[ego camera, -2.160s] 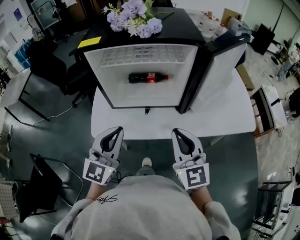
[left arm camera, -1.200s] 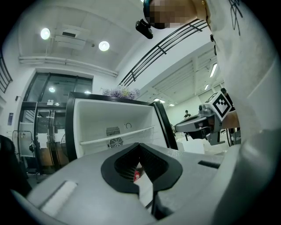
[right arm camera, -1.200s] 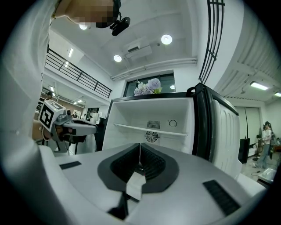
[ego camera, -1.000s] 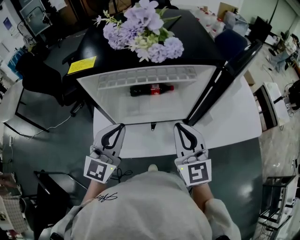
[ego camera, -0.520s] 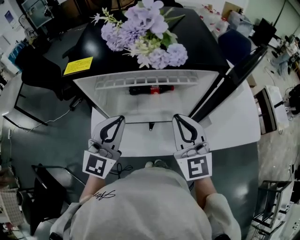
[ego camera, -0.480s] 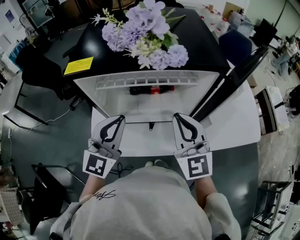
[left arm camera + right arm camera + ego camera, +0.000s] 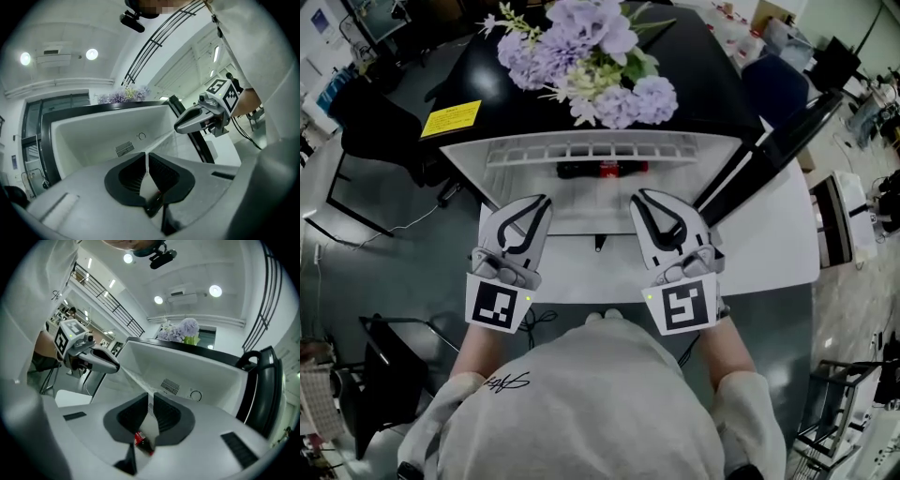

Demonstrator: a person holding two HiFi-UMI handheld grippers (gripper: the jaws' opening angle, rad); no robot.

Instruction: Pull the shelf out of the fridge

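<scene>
Here, a white rectangular table [image 7: 769, 253] stands on grey workshop floor [image 7: 394, 262]; the white slotted plastic shelf [image 7: 591, 150] sits high inside the open black fridge [image 7: 712, 84]; our left gripper [image 7: 542, 201] and right gripper [image 7: 639, 196] hover before it, all 4 jaws pressed together, empty.

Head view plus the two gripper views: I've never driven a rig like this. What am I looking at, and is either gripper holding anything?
No robot here: a person holds a two-jaw gripper in each hand. The head view looks down from their head: left gripper and right gripper hover before an open mini fridge standing on a white table. Each gripper view looks along that gripper's own jaws into the fridge. Inside are the white shelf and, below it, a cola bottle; purple flowers sit on top. Both pairs of jaws are shut and empty; the shelf is not yet touched.
</scene>
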